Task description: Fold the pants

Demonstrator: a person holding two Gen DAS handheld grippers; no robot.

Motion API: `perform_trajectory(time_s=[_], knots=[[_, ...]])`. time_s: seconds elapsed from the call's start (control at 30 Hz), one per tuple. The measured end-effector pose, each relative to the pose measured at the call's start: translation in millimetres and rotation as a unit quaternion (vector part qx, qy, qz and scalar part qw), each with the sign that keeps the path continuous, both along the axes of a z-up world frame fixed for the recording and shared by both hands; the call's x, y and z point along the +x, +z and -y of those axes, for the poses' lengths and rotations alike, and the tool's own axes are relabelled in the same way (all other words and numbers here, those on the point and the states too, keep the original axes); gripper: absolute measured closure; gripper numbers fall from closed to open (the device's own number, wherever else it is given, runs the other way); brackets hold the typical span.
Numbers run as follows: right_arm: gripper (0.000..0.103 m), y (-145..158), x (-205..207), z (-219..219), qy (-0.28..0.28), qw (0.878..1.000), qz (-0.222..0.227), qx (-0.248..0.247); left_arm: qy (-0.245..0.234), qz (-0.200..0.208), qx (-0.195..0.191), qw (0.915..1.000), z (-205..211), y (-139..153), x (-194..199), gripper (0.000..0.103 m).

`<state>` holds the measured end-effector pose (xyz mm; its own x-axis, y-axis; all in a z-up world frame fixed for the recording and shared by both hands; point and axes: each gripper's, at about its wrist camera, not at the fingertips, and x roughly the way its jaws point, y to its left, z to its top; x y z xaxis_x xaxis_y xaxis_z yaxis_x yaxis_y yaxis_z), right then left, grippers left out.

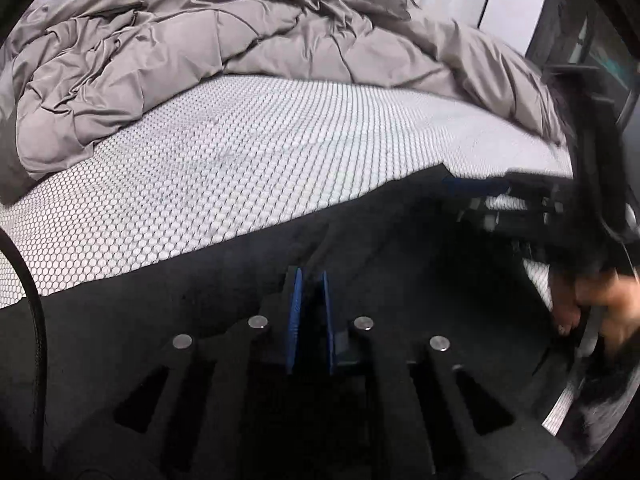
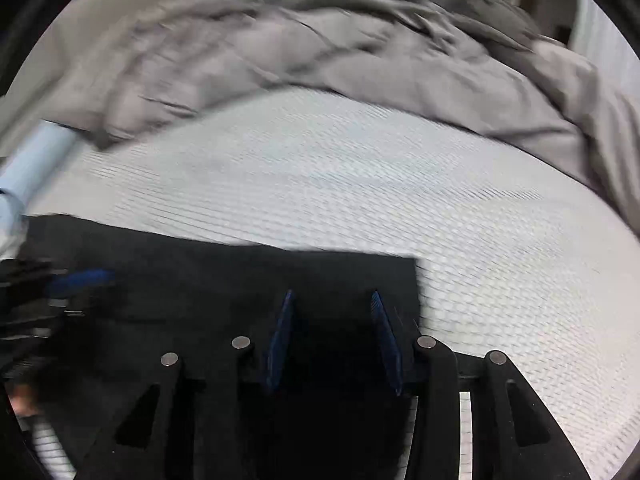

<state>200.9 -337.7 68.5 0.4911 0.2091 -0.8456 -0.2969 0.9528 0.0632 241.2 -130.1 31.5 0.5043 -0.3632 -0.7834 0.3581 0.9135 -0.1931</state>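
White mattress with a dotted cover fills the middle of both views, and a rumpled grey duvet is heaped along its far side. Nearer to me than the duvet, the black pants lie flat on the mattress, their far edge running straight across the dotted cover and ending in a square corner on the right, seen from my right wrist.

My left gripper sits low over the pants, its two blue pads standing close together with only a narrow dark gap between them. I cannot tell whether any cloth is pinched in that gap, since everything there is black.

My right gripper has its blue pads set well apart, over the pants near that square corner, and nothing is held between them. This view is blurred.

At the right edge of the left wrist view, beyond the pants, the other gripper shows as a dark smear with my bare hand behind it. A light blue sleeve shows at the left of the right wrist view, beside the duvet.
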Motion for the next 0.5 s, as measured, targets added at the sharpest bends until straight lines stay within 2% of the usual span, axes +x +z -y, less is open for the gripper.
perform_trajectory(time_s=[0.07,0.1,0.17,0.27,0.33,0.37,0.43,0.47,0.5], knots=[[0.061,-8,4,-18,0.018,1.0,-0.013,0.007,0.006,-0.025,0.01,0.9996,4,-12,8,0.096],[0.061,-19,10,-27,0.022,0.999,-0.022,-0.016,0.009,-0.038,0.017,0.9991,3,-20,10,0.096],[0.061,-36,15,-28,0.014,0.997,-0.035,-0.063,0.0,-0.043,0.005,0.9991,-2,-27,8,0.096],[0.061,-30,13,-4,-0.026,0.994,-0.02,-0.104,-0.004,-0.038,-0.011,0.9992,-16,-13,-2,0.096],[0.061,-23,8,15,-0.059,0.986,0.002,-0.153,0.007,-0.022,0.004,0.9997,-22,-4,-13,0.095],[0.061,-18,4,23,-0.068,0.986,0.008,-0.151,0.01,-0.007,0.016,0.9998,-25,5,-23,0.095],[0.061,-5,-9,34,-0.061,0.995,0.0,-0.081,-0.012,0.011,0.002,0.9999,-27,17,-38,0.095],[0.061,1,-18,31,-0.045,0.998,-0.001,-0.046,-0.02,0.018,-0.008,0.9996,-25,21,-47,0.091],[0.061,3,-26,25,-0.03,0.999,-0.003,-0.035,-0.03,0.023,-0.012,0.9992,-21,24,-55,0.08]])
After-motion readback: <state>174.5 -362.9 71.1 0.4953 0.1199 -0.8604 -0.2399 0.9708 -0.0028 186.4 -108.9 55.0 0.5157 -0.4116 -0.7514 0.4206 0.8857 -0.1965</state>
